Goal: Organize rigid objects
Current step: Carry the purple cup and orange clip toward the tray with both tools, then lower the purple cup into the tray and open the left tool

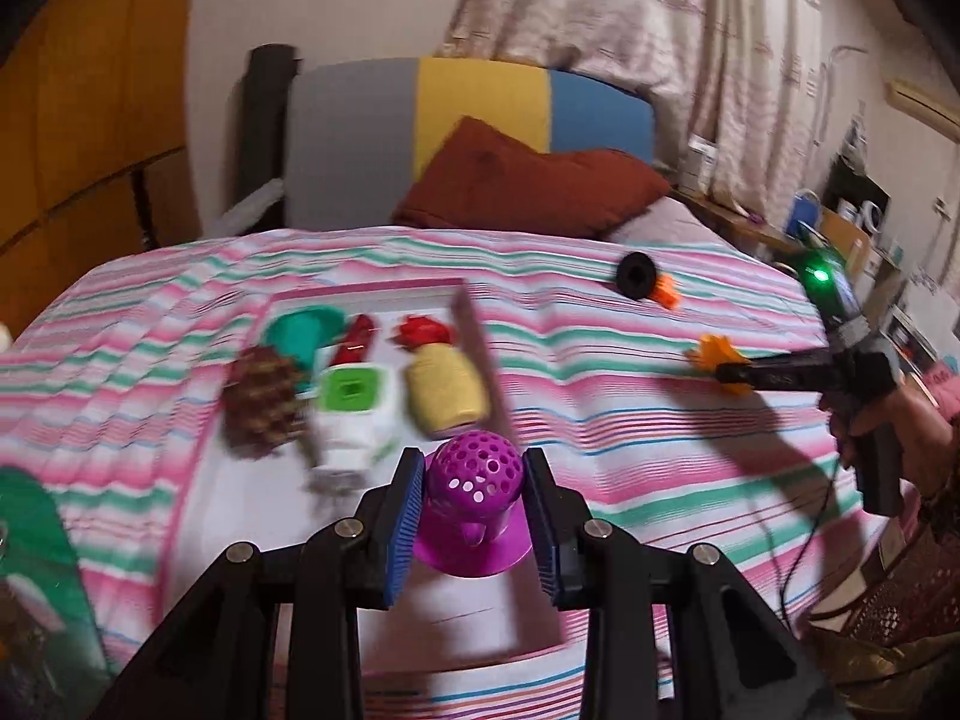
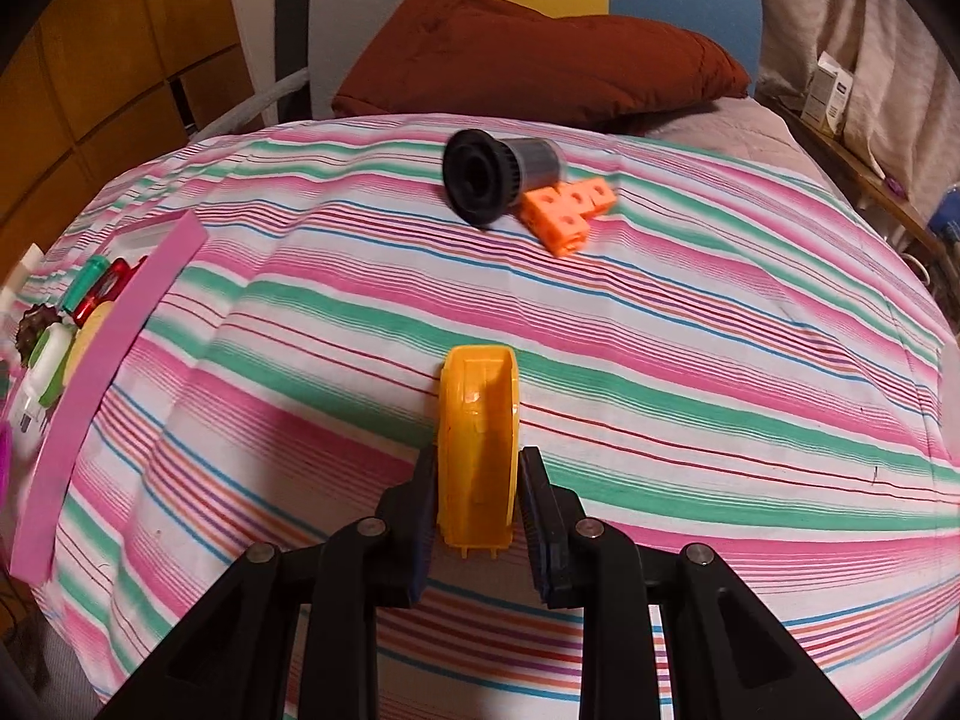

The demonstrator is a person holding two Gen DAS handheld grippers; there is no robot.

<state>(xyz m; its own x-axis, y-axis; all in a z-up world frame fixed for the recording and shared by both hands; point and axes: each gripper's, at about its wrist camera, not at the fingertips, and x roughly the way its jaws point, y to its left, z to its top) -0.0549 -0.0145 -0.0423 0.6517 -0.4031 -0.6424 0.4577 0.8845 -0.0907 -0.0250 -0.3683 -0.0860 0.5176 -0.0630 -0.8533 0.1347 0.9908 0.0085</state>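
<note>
My left gripper (image 1: 474, 474) is shut on a magenta perforated plastic piece (image 1: 474, 480) and holds it above the near part of a pink-rimmed white tray (image 1: 372, 291). In the tray lie a pine cone (image 1: 261, 405), a white and green block (image 1: 351, 414), a yellow bottle-shaped piece (image 1: 444, 399), a teal dish (image 1: 303, 330) and red pieces (image 1: 420, 333). My right gripper (image 2: 477, 462) is shut on a yellow plastic part (image 2: 477, 438) above the striped bedspread; the left wrist view shows it at the right (image 1: 729, 369). A black funnel-shaped part (image 2: 483, 177) and joined orange cubes (image 2: 567, 213) lie further up the bed.
The striped bedspread (image 2: 720, 360) covers the bed, with a rust-red pillow (image 2: 528, 54) and a grey, yellow and blue headboard (image 1: 474, 108) behind. Wooden cabinets (image 1: 90, 120) stand at the left. A cluttered shelf (image 1: 840, 228) runs along the right. A person's hand (image 1: 900, 426) holds the right gripper.
</note>
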